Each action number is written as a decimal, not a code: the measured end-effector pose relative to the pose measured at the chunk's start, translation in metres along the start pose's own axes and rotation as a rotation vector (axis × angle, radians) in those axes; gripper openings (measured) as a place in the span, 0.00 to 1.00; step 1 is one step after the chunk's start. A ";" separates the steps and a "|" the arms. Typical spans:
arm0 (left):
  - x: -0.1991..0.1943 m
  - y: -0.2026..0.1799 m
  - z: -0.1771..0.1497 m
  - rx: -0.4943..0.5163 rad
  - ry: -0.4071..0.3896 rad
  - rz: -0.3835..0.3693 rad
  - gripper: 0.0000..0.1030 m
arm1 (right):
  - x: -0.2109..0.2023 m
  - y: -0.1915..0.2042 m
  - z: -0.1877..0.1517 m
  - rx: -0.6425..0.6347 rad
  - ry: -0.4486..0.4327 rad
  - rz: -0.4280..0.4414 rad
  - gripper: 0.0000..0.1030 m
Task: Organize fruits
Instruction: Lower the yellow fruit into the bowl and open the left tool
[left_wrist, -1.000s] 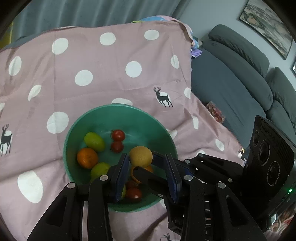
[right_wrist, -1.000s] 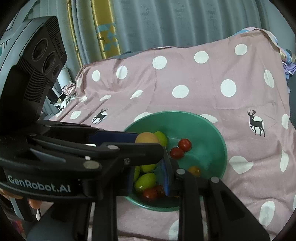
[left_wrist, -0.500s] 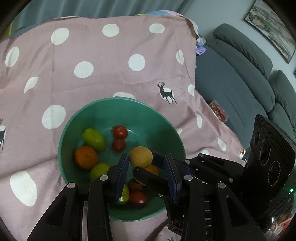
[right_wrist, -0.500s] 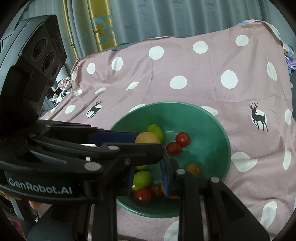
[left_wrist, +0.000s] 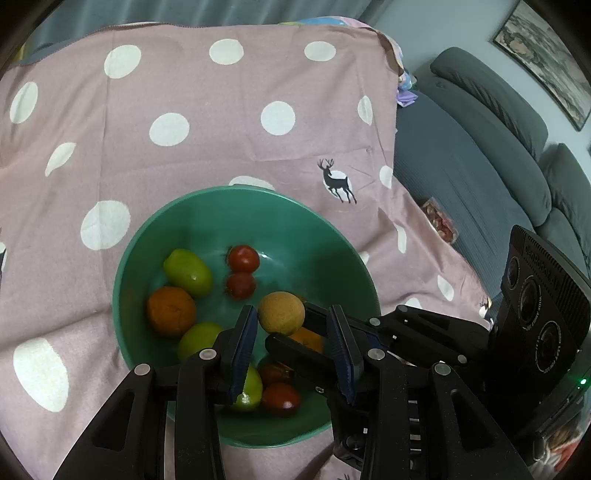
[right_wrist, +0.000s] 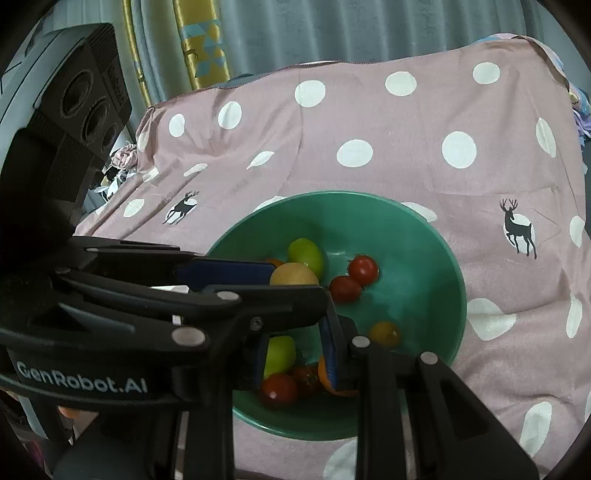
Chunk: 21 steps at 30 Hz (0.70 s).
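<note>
Holds a tan round fruit at the very tips of the left claw, pinched narrow between the blue pads. Hangs it just above the green bowl, over the near half, above the pile already inside: an orange, green fruits, small tomatoes. Keeps the right claw closed down as far as it goes, with nothing gripped, and crosses it close under and beside the left one over the same near rim.

Looks like the last stretch of a drop into the bowl.

Risks from here:
- Grips only by the tips, so could lose the round fruit sideways on a small knock; might send it off the rim onto the spotted cloth and away toward the sofa.
- Crowds two claws into one spot; could bump finger against finger on opening and flick the fruit.
- Drops onto soft tomatoes if released from where it hangs; may bruise or split one, or bounce off the heap.
- Could tip or slide the bowl on the loose cloth by leaning on its near edge.
</note>
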<state>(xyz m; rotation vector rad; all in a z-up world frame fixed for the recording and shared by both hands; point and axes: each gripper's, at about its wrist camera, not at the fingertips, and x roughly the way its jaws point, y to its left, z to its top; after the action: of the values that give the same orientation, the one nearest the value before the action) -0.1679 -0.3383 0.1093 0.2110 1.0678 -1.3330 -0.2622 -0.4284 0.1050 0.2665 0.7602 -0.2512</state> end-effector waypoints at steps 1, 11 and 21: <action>0.000 0.000 -0.001 -0.001 0.000 0.001 0.38 | 0.001 0.000 0.000 0.000 0.003 -0.001 0.25; 0.004 0.002 0.000 -0.012 0.011 -0.001 0.38 | 0.005 0.000 0.001 -0.006 0.024 -0.012 0.25; 0.008 0.006 0.000 -0.018 0.031 0.004 0.38 | 0.012 0.000 0.002 -0.013 0.070 -0.027 0.25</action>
<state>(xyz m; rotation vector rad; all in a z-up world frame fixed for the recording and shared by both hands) -0.1636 -0.3419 0.1012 0.2203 1.1047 -1.3199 -0.2526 -0.4305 0.0983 0.2536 0.8353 -0.2629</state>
